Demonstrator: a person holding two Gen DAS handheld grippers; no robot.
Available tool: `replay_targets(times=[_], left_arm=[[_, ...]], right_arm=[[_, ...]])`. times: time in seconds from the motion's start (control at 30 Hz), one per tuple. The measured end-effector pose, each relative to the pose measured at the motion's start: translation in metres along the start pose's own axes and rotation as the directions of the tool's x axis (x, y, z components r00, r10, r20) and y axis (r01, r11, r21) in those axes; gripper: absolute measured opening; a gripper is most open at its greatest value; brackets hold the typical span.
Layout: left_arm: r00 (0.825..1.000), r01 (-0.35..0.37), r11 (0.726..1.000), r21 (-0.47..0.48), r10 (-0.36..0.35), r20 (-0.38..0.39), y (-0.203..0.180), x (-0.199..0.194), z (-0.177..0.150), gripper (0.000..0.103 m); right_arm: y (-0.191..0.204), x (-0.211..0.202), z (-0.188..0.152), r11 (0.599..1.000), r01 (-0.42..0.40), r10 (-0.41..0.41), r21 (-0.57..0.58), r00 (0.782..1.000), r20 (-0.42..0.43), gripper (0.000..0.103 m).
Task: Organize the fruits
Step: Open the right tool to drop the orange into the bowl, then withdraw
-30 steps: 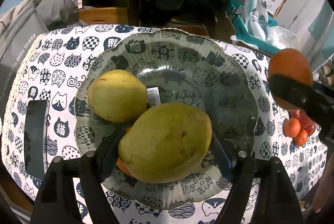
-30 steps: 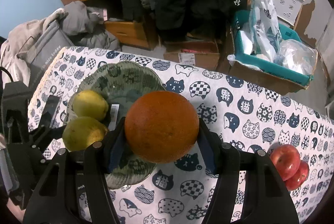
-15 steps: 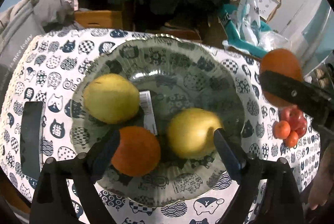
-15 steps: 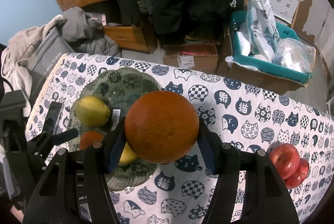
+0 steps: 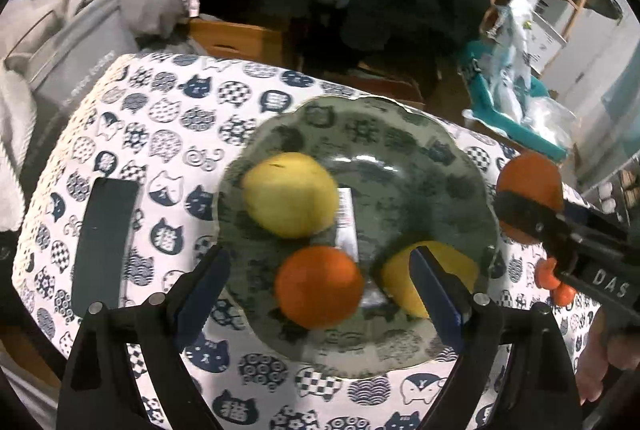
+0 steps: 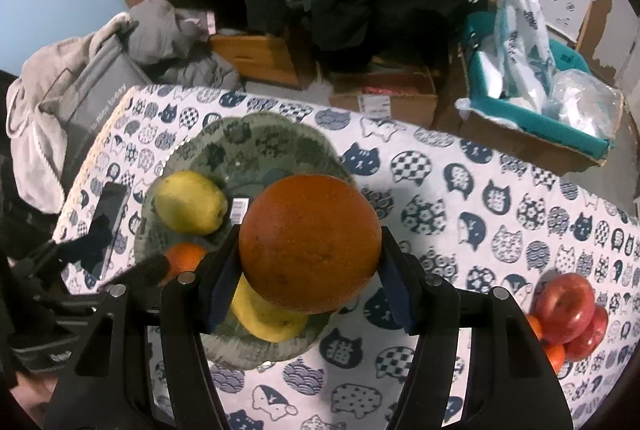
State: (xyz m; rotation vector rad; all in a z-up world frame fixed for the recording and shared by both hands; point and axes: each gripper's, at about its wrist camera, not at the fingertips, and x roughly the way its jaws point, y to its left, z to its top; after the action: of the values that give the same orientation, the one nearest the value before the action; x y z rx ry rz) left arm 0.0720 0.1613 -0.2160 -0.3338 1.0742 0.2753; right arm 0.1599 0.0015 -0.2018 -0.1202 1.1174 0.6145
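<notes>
Over plate — left fingers wide, right fingers clamp orange.

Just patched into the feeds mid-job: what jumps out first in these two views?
The big orange fills the middle of the right wrist view, clamped between the right gripper's fingers above the near edge of the green glass plate. On the plate lie two yellow pears and a smaller orange, with the left gripper open above them. Red apples sit at the cat-print tablecloth's right end.
</notes>
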Motion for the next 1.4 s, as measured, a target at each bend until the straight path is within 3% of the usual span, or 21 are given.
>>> replay_targets(times=[0.33,0.67,1.03,1.4], left_arm=[[0.999,-0.041,0.999,-0.015,0.041,-0.003,0.023,-0.003,-0.004,0.092],[0.998,-0.057,0.997,-0.048,0.057,-0.003,0.04,-0.006,-0.005,0.092],[0.999,-0.048,0.998,-0.036,0.048,0.012,0.032,-0.014,-0.005,0.092],[0.998,-0.013,1.0,-0.012,0.014,0.063,0.015,-0.038,-0.001,0.092]], right_arm=[[0.018,0.028,-0.006,0.999,-0.007,0.005,-0.034,0.998,-0.067,0.064],[0.027,0.035,-0.002,0.999,-0.013,0.01,-0.04,0.997,-0.081,0.067],[0.026,0.005,0.009,0.999,-0.031,0.031,-0.019,1.0,-0.002,0.068],[0.024,-0.042,0.01,0.996,0.059,-0.052,-0.063,0.994,0.099,0.068]])
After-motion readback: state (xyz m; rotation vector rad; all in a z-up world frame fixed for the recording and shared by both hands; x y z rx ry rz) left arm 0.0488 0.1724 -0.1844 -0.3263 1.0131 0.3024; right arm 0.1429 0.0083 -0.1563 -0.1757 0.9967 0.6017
